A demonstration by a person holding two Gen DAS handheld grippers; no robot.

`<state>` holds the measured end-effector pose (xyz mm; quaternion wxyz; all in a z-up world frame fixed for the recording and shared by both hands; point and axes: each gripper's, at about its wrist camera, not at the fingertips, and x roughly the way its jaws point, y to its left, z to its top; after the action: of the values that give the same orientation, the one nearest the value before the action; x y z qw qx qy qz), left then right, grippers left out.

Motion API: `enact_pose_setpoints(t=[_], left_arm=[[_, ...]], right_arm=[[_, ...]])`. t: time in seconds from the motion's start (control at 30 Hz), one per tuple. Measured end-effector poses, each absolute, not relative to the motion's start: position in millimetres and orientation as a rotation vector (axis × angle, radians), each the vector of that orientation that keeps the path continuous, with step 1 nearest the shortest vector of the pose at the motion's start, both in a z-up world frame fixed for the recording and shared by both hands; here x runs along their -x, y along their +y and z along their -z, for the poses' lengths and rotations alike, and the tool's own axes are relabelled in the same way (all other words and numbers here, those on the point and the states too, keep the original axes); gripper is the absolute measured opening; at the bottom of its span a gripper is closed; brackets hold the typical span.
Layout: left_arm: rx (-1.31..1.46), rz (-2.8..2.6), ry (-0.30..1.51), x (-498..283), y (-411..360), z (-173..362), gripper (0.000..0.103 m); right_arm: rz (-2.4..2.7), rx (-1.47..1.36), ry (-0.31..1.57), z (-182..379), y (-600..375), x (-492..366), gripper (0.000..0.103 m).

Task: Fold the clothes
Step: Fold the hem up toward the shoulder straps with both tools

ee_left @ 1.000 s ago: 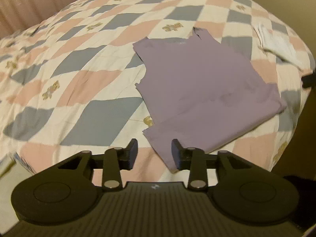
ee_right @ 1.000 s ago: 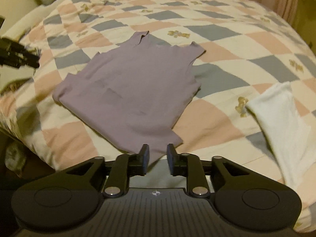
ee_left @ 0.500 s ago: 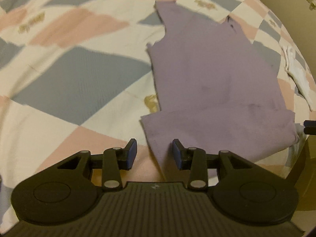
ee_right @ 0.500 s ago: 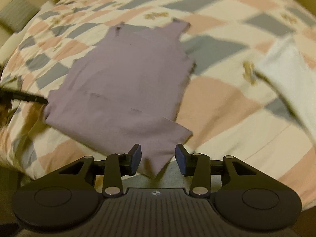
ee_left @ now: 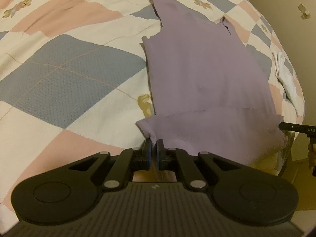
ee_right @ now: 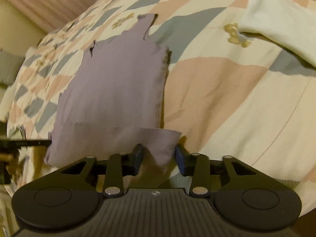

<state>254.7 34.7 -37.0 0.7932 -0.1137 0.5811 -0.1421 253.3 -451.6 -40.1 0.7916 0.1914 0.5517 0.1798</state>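
A lilac top (ee_left: 207, 75) is spread flat on a quilted bed (ee_left: 65, 75), its long axis running straight away from both grippers, straps at the far end and hem nearest. On the left, the left gripper (ee_left: 154, 145) is seen with its jaws nearly closed on the hem's left corner, which is pinched and lifted slightly off the quilt. On the right, the right gripper (ee_right: 158, 155) is seen with its jaws wide apart, the hem's right corner hanging loose between them and not gripped. The hem is thus held at one corner only. It is judged that the right jaws must be closed on their corner before the hem can be carried forward, along the long axis, towards the straps. A white cloth (ee_right: 280, 17) is seen well apart, further right
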Motion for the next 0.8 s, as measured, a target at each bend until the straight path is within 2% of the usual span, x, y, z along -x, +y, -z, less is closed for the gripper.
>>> enact_pose_setpoints(t=[0.1,0.23,0.47,0.63,0.8], left_arm=[[0.242,0.300,1.240,-253.4,32.9,34.6,0.000],[0.212,0.311,1.182,-246.1,29.9,15.4,0.000],[0.215,0.335,1.002,-236.7,37.7,-53.9,0.000],[0.221,0.329,0.935,-274.2,44.5,-66.5,0.000],[0.198,0.369,0.918,-330.1,49.0,-54.8,0.000]], right_arm=[[-0.366,-0.422,1.184,34.1,-454.9,-252.5,0.007],[-0.389,-0.365,1.157,6.9,-453.4,-249.8,0.006],[-0.426,-0.290,1.021,-60.6,-453.0,-260.9,0.006],[-0.442,-0.229,0.968,-76.1,-443.4,-296.5,0.006],[-0.413,-0.173,0.946,-71.4,-432.9,-337.9,0.005]])
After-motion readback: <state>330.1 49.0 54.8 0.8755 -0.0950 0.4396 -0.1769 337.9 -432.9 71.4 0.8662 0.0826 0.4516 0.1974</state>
